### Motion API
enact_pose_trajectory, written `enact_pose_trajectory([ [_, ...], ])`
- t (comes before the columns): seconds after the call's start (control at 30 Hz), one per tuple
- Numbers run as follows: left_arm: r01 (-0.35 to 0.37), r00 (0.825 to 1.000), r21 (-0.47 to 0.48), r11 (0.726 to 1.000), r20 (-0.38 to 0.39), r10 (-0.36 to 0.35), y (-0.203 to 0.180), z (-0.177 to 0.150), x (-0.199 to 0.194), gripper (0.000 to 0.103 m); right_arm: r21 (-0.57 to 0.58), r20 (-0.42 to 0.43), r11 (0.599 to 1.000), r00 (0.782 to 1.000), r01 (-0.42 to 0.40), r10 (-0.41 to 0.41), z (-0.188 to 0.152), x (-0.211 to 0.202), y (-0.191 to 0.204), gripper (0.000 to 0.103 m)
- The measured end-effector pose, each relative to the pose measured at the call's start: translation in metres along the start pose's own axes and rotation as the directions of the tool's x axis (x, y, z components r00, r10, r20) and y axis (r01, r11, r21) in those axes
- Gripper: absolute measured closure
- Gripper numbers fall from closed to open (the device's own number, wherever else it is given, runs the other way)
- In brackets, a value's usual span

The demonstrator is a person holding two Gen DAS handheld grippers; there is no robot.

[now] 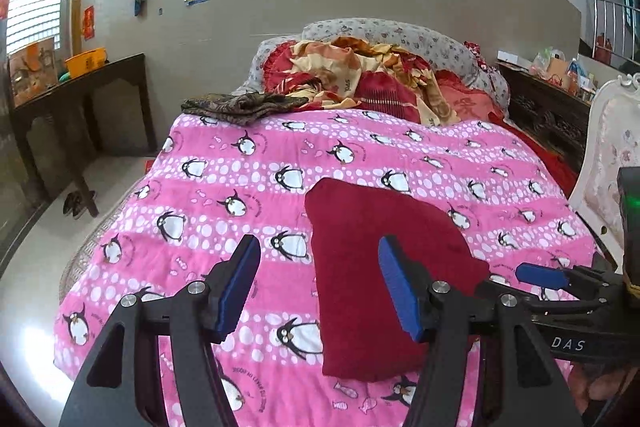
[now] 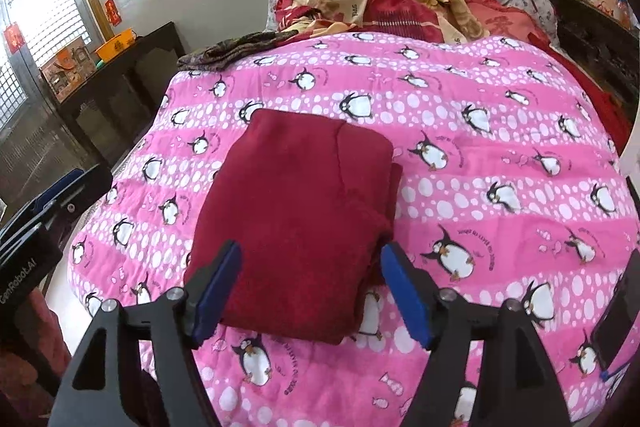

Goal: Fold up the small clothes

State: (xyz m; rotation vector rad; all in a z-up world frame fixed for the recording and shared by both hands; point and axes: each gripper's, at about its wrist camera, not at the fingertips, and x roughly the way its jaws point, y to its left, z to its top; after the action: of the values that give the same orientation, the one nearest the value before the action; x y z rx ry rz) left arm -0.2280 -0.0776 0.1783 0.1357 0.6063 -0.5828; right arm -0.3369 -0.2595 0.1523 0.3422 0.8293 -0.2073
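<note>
A dark red garment [image 1: 372,267] lies folded into a thick rectangle on the pink penguin blanket [image 1: 224,195]; it also shows in the right wrist view [image 2: 296,211]. My left gripper [image 1: 318,289] is open and empty, held above the garment's left edge near the bed's front. My right gripper [image 2: 310,293] is open and empty, just above the garment's near edge. The right gripper's blue pad also shows at the right of the left wrist view [image 1: 540,277].
A dark patterned cloth [image 1: 240,105] lies at the blanket's far left corner. A heap of red and yellow bedding [image 1: 360,79] and pillows fills the head of the bed. A dark wooden side table [image 1: 80,91] stands left, a white chair [image 1: 612,155] right.
</note>
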Motion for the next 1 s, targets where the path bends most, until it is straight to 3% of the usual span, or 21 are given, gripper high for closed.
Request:
enact_pose_trajectory([
  [0.5, 0.056, 0.997, 0.031, 0.998, -0.056, -0.054, -0.017, -0.005, 0.022, 0.061, 0.034, -0.003, 0.997, 0.998, 0.068, -0.068, -0.005, 0.005, -0.011, 0.025],
  [0.7, 0.065, 0.998, 0.060, 0.996, -0.025, -0.063, -0.029, -0.004, 0.018, 0.061, 0.084, -0.007, 0.992, 0.996, 0.089, -0.089, -0.007, 0.007, -0.023, 0.025],
  [1.0, 0.026, 1.000, 0.035, 0.999, -0.002, -0.026, -0.014, -0.011, -0.001, 0.061, 0.051, -0.017, 0.996, 0.997, 0.073, -0.072, -0.016, 0.008, -0.010, 0.025],
])
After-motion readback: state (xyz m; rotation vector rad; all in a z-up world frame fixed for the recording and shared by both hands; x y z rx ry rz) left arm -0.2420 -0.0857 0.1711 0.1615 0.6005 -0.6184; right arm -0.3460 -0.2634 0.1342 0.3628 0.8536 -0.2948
